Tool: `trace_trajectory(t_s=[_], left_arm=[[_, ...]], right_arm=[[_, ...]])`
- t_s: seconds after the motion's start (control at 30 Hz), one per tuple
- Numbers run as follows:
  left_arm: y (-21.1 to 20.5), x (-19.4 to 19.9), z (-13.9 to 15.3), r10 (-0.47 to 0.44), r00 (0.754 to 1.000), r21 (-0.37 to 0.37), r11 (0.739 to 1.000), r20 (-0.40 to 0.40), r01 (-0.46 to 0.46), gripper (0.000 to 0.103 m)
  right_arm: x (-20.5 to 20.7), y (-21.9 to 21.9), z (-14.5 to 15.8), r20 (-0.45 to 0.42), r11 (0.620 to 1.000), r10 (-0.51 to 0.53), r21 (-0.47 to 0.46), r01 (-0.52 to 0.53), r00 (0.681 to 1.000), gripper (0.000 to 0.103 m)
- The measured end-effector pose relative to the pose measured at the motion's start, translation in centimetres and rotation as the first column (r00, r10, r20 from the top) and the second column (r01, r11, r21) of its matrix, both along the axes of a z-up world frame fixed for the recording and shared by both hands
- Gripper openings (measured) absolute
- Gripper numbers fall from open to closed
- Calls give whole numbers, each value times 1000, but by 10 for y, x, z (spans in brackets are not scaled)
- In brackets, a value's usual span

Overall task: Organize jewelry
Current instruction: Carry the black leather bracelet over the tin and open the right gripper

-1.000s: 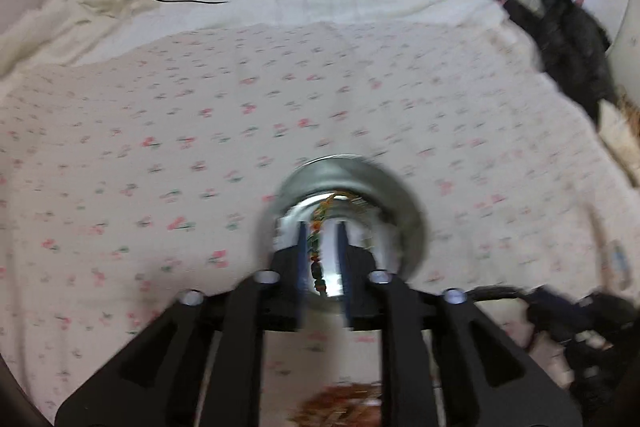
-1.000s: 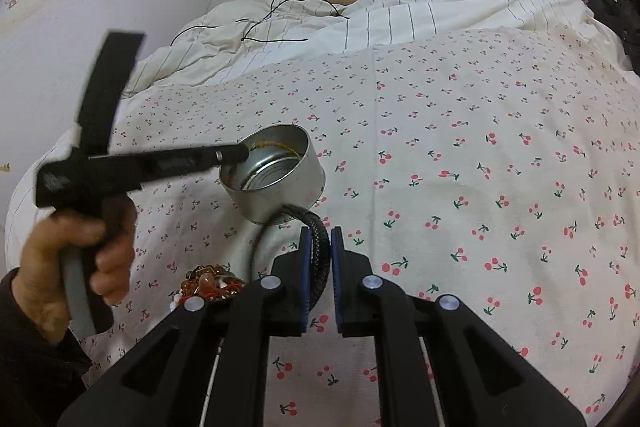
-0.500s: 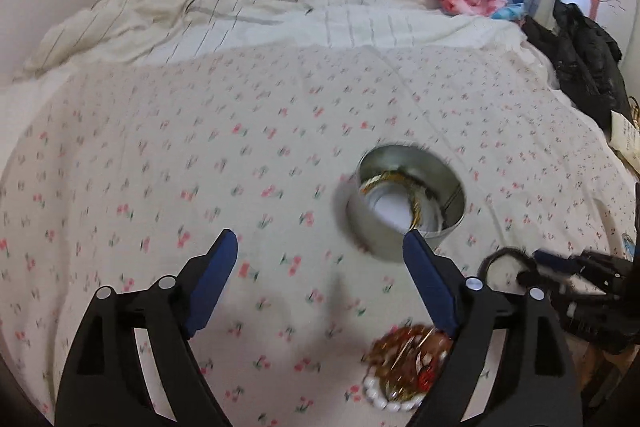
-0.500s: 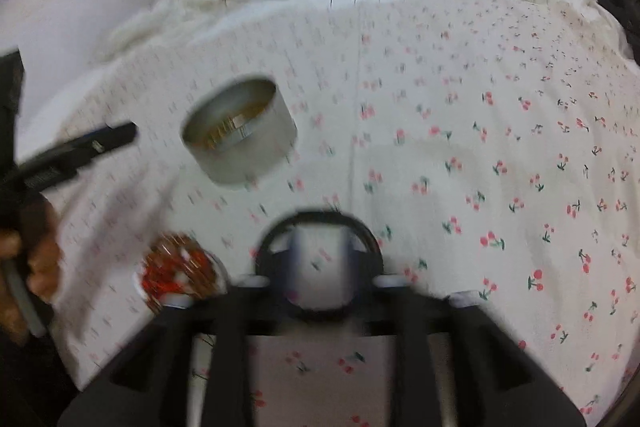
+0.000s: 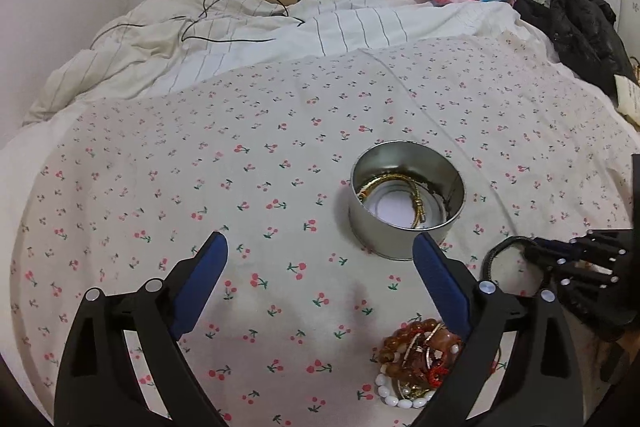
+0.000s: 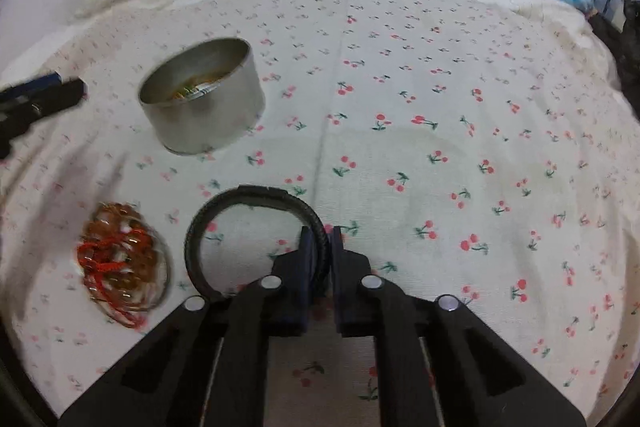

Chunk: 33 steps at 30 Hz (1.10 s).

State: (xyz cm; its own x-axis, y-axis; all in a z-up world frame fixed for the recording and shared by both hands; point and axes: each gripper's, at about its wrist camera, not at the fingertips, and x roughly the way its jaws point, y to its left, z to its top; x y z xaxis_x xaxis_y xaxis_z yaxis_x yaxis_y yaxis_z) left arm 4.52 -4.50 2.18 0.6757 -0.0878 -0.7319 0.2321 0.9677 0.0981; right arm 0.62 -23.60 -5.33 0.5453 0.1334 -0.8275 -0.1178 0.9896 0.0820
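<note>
Because the black braided bracelet (image 6: 256, 197) is pinched edgewise between the blue pads of the right gripper (image 6: 321, 247), whose jaws are closing on it, it can be judged light and fairly stiff: its loop keeps a round shape and stands out to the left of the fingers above the cherry-print sheet (image 6: 440, 147). A hold across the cord's thickness, as now, seems the sounder one, since the woven surface should give friction where a smooth bangle would slip. Beyond the bracelet and to its left stands the round metal tin (image 6: 204, 115), thin-walled, shiny and open-topped, with a gold bangle (image 5: 400, 187) lying curved against its inner wall. Nearer than the tin, to its left in the right wrist view, a heap of amber beads (image 6: 120, 259) tangled with red cord rests on the sheet, with a string of white beads (image 5: 396, 397) at its edge; these look loose and slippery, likely to spill if taken singly. Over the sheet on the near left of the tin, the left gripper (image 5: 320, 267) is opening wide with nothing between its pads.
</note>
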Motion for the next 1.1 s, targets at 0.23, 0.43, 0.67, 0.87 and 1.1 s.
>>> trace_trajectory(t_s=[0.23, 0.43, 0.67, 0.87, 1.1], left_arm=[[-1, -3, 5, 0, 1000, 16, 1000, 30, 0, 90], [-3, -4, 5, -6, 999, 42, 999, 49, 4, 91], [-4, -5, 5, -11, 998, 51, 999, 59, 8, 91], [-6, -7, 6, -18, 997, 55, 998, 70, 14, 92], [-3, -5, 5, -6, 998, 54, 999, 70, 2, 94]], right_arm=[[-8, 4, 25, 105, 996, 10, 83, -19, 994, 10], [-12, 7, 40, 166, 993, 16, 113, -35, 986, 10], [-18, 18, 57, 220, 989, 63, 115, -90, 974, 10], [-19, 26, 64, 242, 987, 88, 112, -118, 966, 10], [7, 36, 68, 243, 983, 107, 117, -139, 964, 10]])
